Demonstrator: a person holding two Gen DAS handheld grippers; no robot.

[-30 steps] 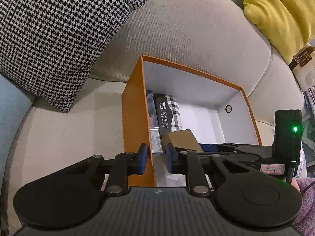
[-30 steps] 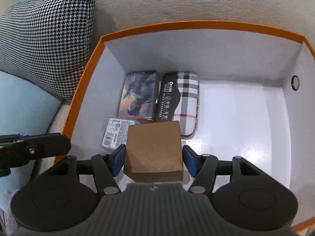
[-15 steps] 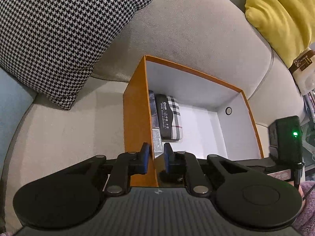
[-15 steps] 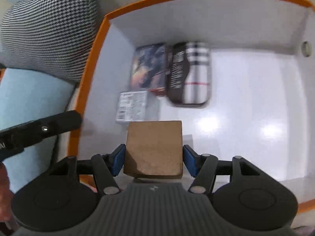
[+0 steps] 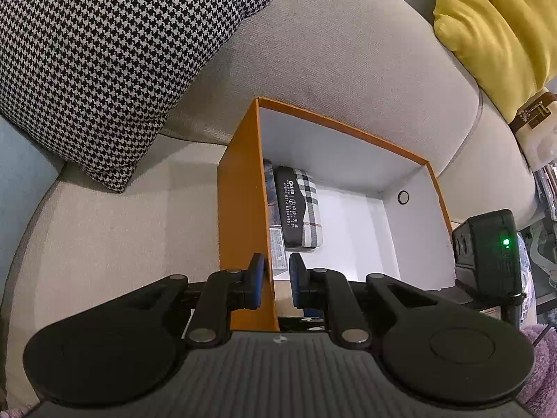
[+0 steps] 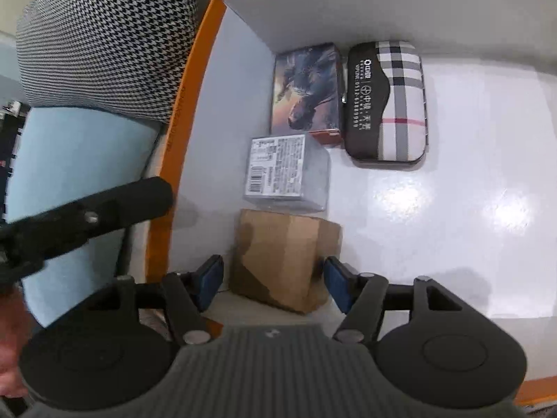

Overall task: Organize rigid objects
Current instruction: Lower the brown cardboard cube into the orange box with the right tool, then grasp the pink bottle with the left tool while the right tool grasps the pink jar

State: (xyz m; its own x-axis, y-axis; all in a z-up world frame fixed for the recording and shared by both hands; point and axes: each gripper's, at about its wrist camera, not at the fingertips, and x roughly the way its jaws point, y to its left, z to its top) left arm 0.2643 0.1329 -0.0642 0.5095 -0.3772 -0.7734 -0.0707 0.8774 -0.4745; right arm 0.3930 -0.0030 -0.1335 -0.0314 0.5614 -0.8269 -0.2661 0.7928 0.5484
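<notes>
An orange box [image 5: 240,209] with a white inside [image 6: 470,122] sits on a beige sofa. My left gripper [image 5: 275,280] is shut on the box's left wall. A brown cardboard box [image 6: 282,257] rests tilted on the box floor between the parted fingers of my open right gripper [image 6: 273,282]. Behind it lie a clear labelled case [image 6: 285,170], a horse-picture box [image 6: 306,90] and a plaid case [image 6: 390,101], which also shows in the left wrist view [image 5: 301,212].
A houndstooth cushion [image 5: 101,52] leans on the sofa back left of the box. A yellow cushion [image 5: 497,24] lies at the far right. The right gripper's body with a green light [image 5: 494,250] stands by the box's right wall.
My right gripper has lowered the cardboard box to the box floor in the near left corner and opened off it. My left gripper has stayed clamped on the wall.
</notes>
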